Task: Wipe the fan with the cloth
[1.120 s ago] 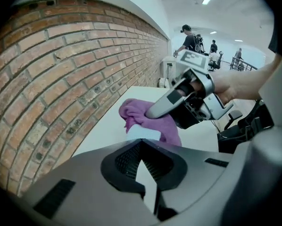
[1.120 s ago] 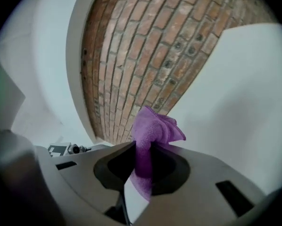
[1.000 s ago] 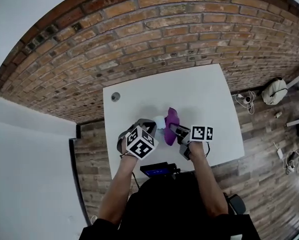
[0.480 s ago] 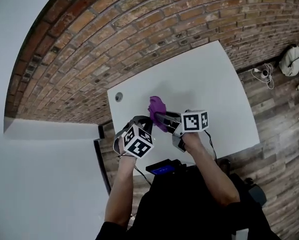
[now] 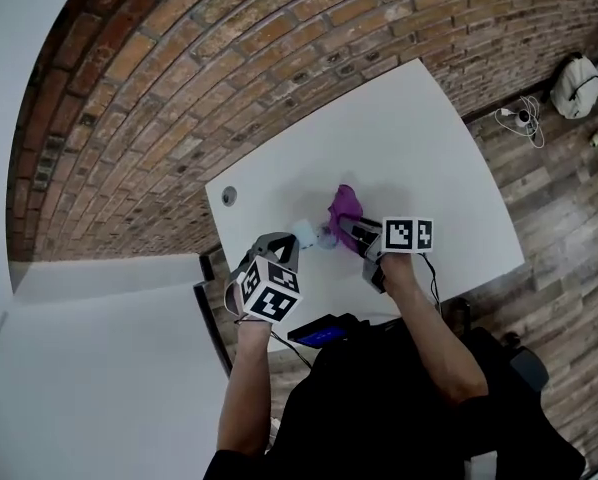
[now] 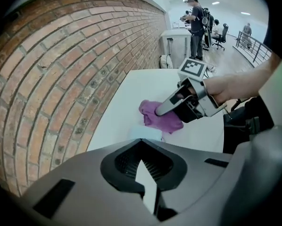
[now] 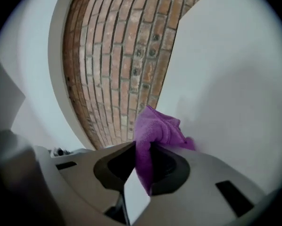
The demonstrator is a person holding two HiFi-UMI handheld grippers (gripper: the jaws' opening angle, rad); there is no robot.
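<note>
**Right claw clamped on cloth; wipe in mid-course**

Right claw (image 5: 349, 230) is closed hard on the purple cloth (image 7: 157, 131); its own view shows a fold pinched between the jaws, with the rest bunched out in front and resting against the white table (image 5: 419, 138). Left claw (image 5: 285, 248) has its jaws together, and nothing can be seen between them; it points steeply down at the near side of the fan (image 5: 306, 233), and whether it touches the fan cannot be told.

Change noted: half a second back the cloth lay over toward the left claw and the fan was covered; the cloth is now drawn off to the right and the pale body of the fan shows between the two claws, just beside the cloth. A second back the layout was much as it is now; judgement: one stroke across the fan and back is done, so wiping is under way, not finished; how clean the fan is cannot be read at this size.

Containers: no box, tray or bin shows in any view; the only other feature on the table is a round cable hole (image 5: 228, 196), well apart from the work.
</note>
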